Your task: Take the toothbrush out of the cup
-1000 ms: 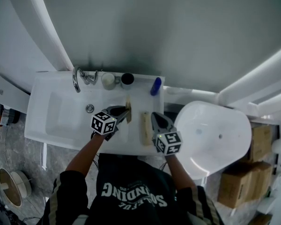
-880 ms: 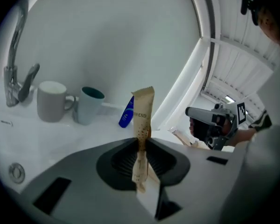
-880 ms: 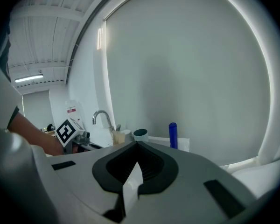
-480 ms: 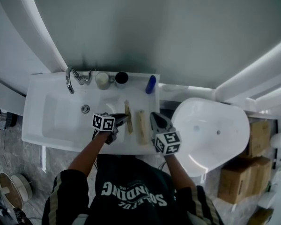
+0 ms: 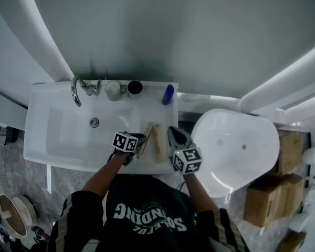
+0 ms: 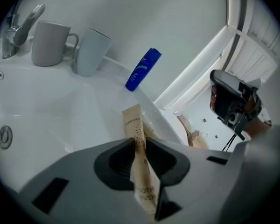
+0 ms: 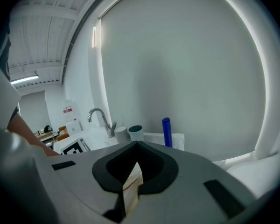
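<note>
My left gripper (image 5: 138,140) (image 6: 139,143) is shut on a tan paper toothbrush packet (image 6: 133,125), which sticks out past the jaws and tilts over the sink counter (image 5: 147,109). A second tan packet (image 5: 158,140) lies on the counter between the grippers. My right gripper (image 5: 172,132) (image 7: 137,146) hovers just right of it. Its jaws stand close together on a tan strip (image 7: 130,185). A grey mug (image 5: 113,90) (image 6: 49,43) and a darker cup (image 5: 135,87) (image 6: 91,52) stand by the wall, and I see nothing sticking out of either.
A chrome faucet (image 5: 76,88) (image 7: 100,118) stands left of the cups above the basin (image 5: 68,130). A blue tube (image 5: 168,94) (image 6: 143,69) leans at the counter's back right. A white toilet (image 5: 236,146) is on the right, with cardboard boxes (image 5: 273,193) beyond it.
My left gripper has come down and nearer the counter's front edge with the packet, which now tilts instead of pointing straight back. The right gripper has stayed put.
</note>
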A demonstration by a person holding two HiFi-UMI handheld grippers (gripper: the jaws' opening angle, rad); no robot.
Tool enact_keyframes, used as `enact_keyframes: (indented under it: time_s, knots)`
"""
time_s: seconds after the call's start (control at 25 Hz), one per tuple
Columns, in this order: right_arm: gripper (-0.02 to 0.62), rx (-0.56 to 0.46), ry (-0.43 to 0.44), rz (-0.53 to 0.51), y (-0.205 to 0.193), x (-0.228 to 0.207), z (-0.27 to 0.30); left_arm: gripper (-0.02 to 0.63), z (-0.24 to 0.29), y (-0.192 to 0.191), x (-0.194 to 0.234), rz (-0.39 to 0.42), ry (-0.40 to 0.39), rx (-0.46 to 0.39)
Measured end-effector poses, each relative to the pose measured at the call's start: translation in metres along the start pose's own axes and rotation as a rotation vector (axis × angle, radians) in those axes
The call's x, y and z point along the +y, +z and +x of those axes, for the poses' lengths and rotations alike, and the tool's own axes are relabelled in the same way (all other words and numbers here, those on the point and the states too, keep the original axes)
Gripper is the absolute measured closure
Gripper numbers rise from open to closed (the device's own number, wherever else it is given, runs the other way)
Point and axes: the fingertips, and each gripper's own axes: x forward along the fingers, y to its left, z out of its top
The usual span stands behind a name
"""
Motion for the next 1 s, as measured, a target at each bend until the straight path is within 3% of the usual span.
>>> enact_keyframes:
  time_s: [0.16, 0.64, 0.76, 1.0]
  knots:
    - [0.598, 0.011, 0.001, 0.006, -0.004, 0.000, 0.003, 0.543, 0.000, -0.002, 0.000, 0.044, 0.039, -0.013]
    - [0.598, 0.015, 0.044, 0.010, 0.007, 0.040, 0.031, 0.543, -0.034, 0.008, -0.003, 0.114, 0.017, -0.056]
    - [0.598, 0.012, 0.048, 0.009, 0.013, 0.054, 0.040, 0.543, -0.054, 0.012, 0.005, 0.132, 0.020, -0.078]
    - [0.598, -0.016, 0.060, 0.009, 0.034, 0.094, 0.068, 0.548, -0.119, 0.035, 0.026, 0.243, 0.064, -0.159]
